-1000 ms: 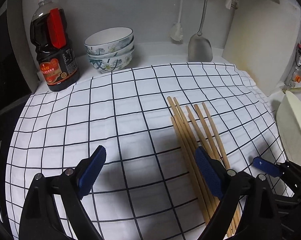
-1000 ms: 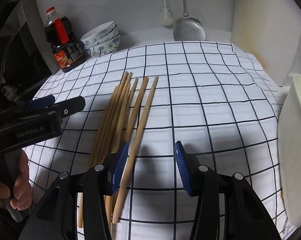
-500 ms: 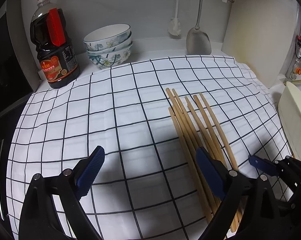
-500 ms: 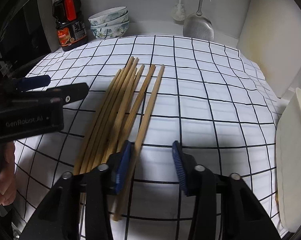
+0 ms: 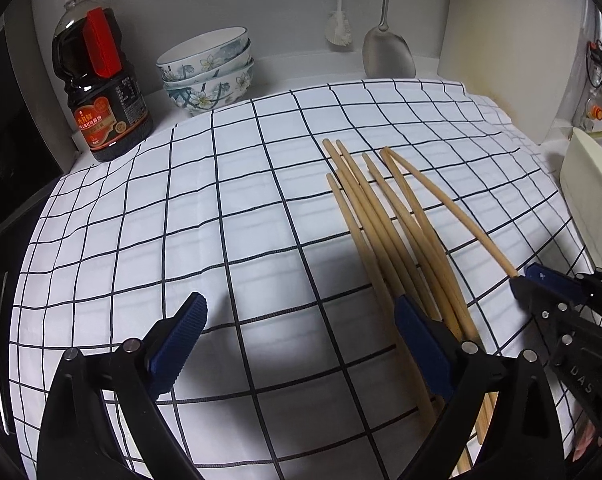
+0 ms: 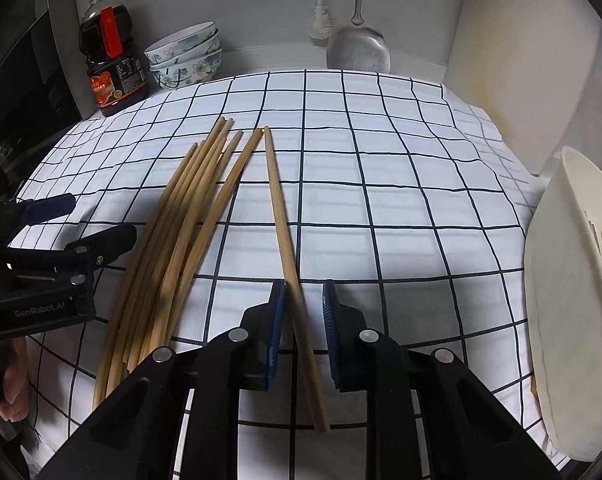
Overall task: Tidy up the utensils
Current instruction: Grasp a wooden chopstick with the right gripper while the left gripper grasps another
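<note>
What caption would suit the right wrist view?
Right gripper, jaws just closing around one chopstick beside the bundle.

Light: dim, cool, from above | Shadows: soft dark patches on the checked cloth [image 5: 229,208] under each gripper, deepest near the chopsticks [image 6: 189,216] | Glare: mild sheen on the spatula [image 6: 357,52] | Blur: one chopstick [image 6: 297,296] smeared between the jaws | Distortion: strong fisheye bowing, black vignette at corners

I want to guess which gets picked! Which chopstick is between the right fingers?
The lone chopstick, lying apart to the right of the bundle. The right gripper has been closing around it.
</note>
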